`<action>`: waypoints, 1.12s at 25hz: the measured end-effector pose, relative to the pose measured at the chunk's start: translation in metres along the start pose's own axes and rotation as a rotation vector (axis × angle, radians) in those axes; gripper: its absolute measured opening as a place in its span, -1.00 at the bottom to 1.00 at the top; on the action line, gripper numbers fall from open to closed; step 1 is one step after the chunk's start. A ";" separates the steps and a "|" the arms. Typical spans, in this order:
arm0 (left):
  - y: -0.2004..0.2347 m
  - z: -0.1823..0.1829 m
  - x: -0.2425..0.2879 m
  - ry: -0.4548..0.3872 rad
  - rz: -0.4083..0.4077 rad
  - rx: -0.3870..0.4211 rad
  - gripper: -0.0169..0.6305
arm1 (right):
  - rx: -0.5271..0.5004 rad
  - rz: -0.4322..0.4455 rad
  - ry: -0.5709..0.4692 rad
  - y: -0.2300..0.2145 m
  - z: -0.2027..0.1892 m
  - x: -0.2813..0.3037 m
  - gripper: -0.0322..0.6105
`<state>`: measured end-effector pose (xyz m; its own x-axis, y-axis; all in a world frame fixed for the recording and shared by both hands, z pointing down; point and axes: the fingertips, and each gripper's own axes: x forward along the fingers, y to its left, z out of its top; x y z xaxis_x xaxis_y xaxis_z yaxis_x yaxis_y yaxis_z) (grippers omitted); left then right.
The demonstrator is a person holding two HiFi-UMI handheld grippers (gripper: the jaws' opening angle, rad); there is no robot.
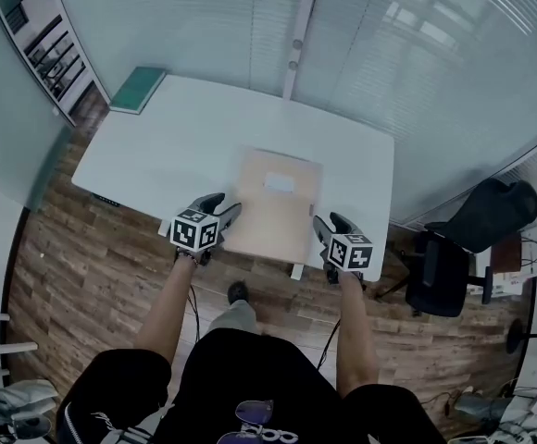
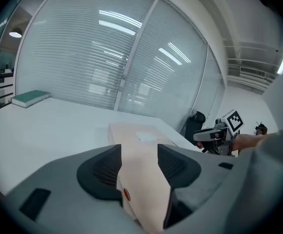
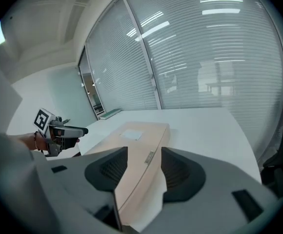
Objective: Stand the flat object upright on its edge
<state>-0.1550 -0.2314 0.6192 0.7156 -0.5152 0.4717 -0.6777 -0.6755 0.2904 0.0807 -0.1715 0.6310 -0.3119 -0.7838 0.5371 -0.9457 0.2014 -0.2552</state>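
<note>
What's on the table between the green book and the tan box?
Nothing: in the head view, only bare white table lies between the book and the box.

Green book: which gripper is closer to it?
Left. The left gripper is at the near corner of the tan box toward the green book; the right gripper is at its other near corner.
</note>
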 end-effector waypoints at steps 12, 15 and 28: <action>0.029 -0.022 0.046 0.126 -0.072 -0.128 -0.04 | 0.148 -0.024 0.089 -0.013 -0.020 0.054 -0.03; 0.032 -0.024 0.056 0.146 -0.103 -0.156 -0.02 | 0.184 -0.022 0.104 -0.013 -0.022 0.065 -0.02; 0.027 -0.042 0.078 0.243 -0.210 -0.200 -0.02 | 0.333 -0.004 0.140 -0.011 -0.036 0.085 -0.06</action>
<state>-0.1247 -0.2679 0.6993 0.7977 -0.2203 0.5613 -0.5574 -0.6247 0.5469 0.0614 -0.2193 0.7084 -0.3397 -0.6918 0.6372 -0.8722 -0.0218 -0.4887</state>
